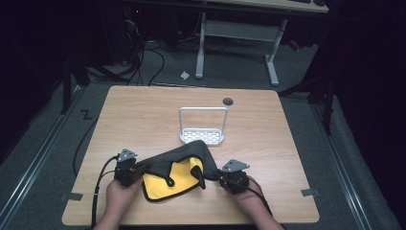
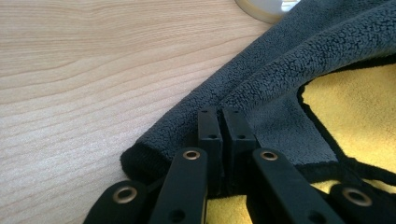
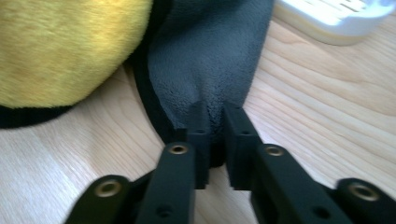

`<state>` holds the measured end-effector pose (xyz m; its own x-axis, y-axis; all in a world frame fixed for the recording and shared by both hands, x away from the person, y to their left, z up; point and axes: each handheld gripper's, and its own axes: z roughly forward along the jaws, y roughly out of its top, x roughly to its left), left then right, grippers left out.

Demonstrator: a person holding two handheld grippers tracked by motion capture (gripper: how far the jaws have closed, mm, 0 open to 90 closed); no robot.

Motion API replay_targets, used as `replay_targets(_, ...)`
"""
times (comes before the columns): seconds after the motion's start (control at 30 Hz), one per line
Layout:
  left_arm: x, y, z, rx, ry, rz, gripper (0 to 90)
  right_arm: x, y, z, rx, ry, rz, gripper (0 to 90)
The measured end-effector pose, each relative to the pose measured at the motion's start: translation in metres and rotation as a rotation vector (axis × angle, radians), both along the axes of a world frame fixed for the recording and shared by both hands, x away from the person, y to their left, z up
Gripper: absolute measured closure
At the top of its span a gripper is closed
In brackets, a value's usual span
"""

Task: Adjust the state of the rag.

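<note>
Holding the cloth (image 1: 174, 167) by two opposite corners, I keep it near the table's (image 1: 143, 110) front edge, just in front of the white rack (image 1: 202, 128), whose base its far fold meets in the high view. The cloth is grey on one face and yellow on the other, with a black hem; it lies partly folded, grey layer humped over the yellow.

Left gripper (image 2: 219, 133): jaws pressed together on the grey fleece at the cloth's left corner, close to the hem. The grip sits on the fold's edge so that both layers should travel together when the corner is moved.

Right gripper (image 3: 217, 135): jaws drawn in on the grey corner at the cloth's right end, fabric bunched between the pads (image 3: 239, 135). A narrow gap shows between the pads, taken up by the fleece, so I judge this a pinch rather than an empty closure.

Both grippers rest low, at table level, one at each end. I read this as the setup for stretching or lifting the cloth evenly; unequal pull would likely skew the fold or drag fabric against the rack.
</note>
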<state>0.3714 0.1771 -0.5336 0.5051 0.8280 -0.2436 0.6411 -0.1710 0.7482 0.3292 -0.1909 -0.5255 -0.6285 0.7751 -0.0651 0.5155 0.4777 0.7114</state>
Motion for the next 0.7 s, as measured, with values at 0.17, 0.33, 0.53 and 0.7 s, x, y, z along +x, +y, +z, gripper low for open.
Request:
replay_targets(0.17,-0.003,0.0,0.002,-0.017,0.007,-0.015,86.9,0.001,-0.032,0.008,-0.02,-0.038,-0.086,84.9)
replay_targets(0.33,-0.008,-0.013,0.008,-0.05,-0.001,-0.097,86.7,0.006,-0.095,0.012,-0.029,-0.056,-0.263,83.8)
replay_targets(0.53,-0.003,-0.032,0.004,0.049,-0.039,-0.101,84.5,0.015,-0.099,0.007,-0.059,-0.059,-0.286,77.8)
replay_targets(0.7,-0.001,-0.022,0.006,-0.024,-0.04,-0.042,65.7,0.01,-0.09,0.021,0.002,-0.106,-0.264,64.0)
